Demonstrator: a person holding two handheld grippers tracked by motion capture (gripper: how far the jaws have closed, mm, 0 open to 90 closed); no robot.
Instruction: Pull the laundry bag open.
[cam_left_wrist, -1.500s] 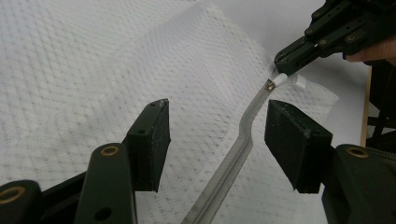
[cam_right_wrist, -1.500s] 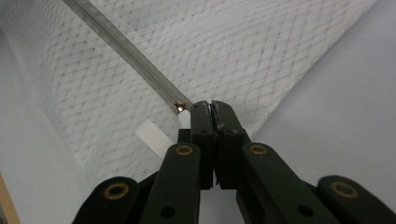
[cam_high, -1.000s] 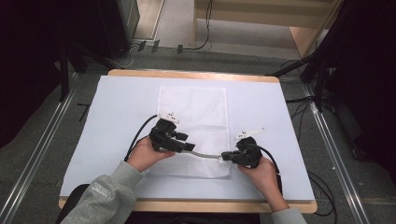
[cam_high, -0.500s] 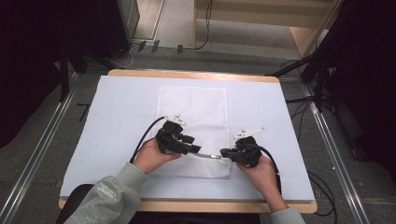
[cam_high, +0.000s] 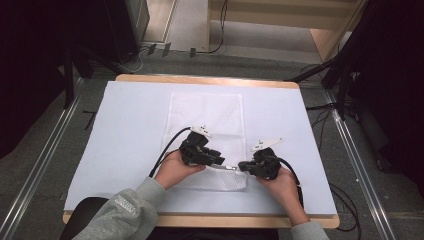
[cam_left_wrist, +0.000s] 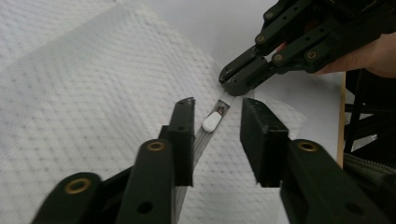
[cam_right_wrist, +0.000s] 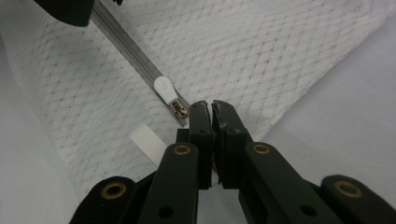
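Wooden table (cam_high: 210, 80), top covered almost edge to edge by a pale sheet (cam_high: 125, 130); bare wood shows as a strip along the far and near edges. One white mesh bag (cam_high: 207, 115) lies flat on the sheet, centred left to right, long side running near to far, its zipper (cam_left_wrist: 205, 133) along the near end.

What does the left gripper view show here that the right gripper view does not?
Left gripper view alone: the left gripper with jaws apart, just closing, straddling the zipper pull without touching it, and the right gripper's whole shut tip, held by a hand.

Right gripper view alone: the right gripper's pads pressed together on the zipper's end, and a white ribbed tab beside them.

Both: the white mesh bag, its zipper and pull.
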